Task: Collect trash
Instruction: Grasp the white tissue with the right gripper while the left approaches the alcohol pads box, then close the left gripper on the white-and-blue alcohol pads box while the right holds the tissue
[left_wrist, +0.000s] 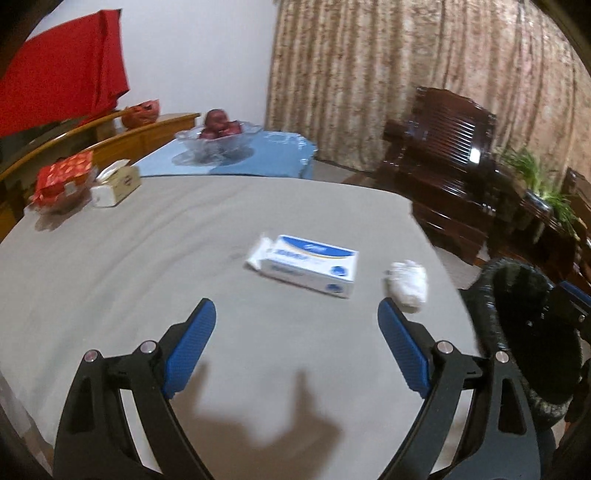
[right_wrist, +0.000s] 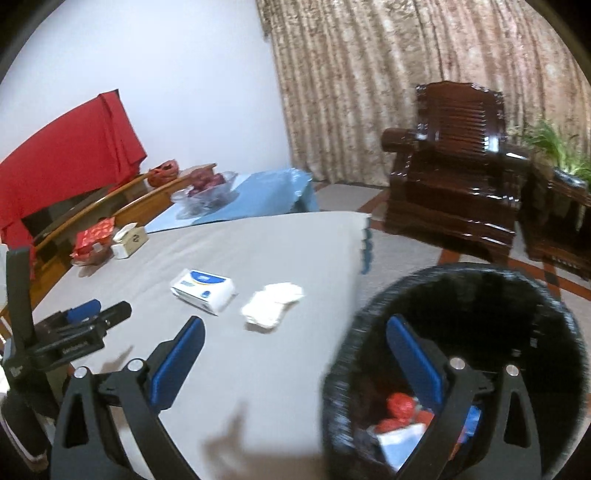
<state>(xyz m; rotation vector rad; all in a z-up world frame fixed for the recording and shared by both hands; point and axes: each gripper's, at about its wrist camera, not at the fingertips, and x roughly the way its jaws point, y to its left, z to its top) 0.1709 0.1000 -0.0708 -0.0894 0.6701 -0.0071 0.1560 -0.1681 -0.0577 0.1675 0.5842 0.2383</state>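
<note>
Both tongs wide and empty: left gripper (left_wrist: 295, 314) low in the frame over the grey tablecloth (left_wrist: 110, 266), right gripper (right_wrist: 295, 332) straddling the cloth's edge and the black bin (right_wrist: 554, 306) at lower right. Nothing between either pair of blue pads (right_wrist: 177, 365). Already in the bin, bottom right of the right wrist view: red wrappers (right_wrist: 397, 404) and a pale blue-and-white packet (right_wrist: 400, 441), so collection looks partly done. Left on the cloth, centre of both views: a crumpled white tissue (right_wrist: 271, 304) near the table's right edge, closest to the bin, and just beside it a white-and-blue tissue pack (right_wrist: 203, 291), possibly rubbish, possibly not. Upper left, well apart: a small carton (right_wrist: 129, 240), a red parcel (right_wrist: 94, 236), a glass fruit bowl (right_wrist: 203, 194), apparently not litter.
</note>
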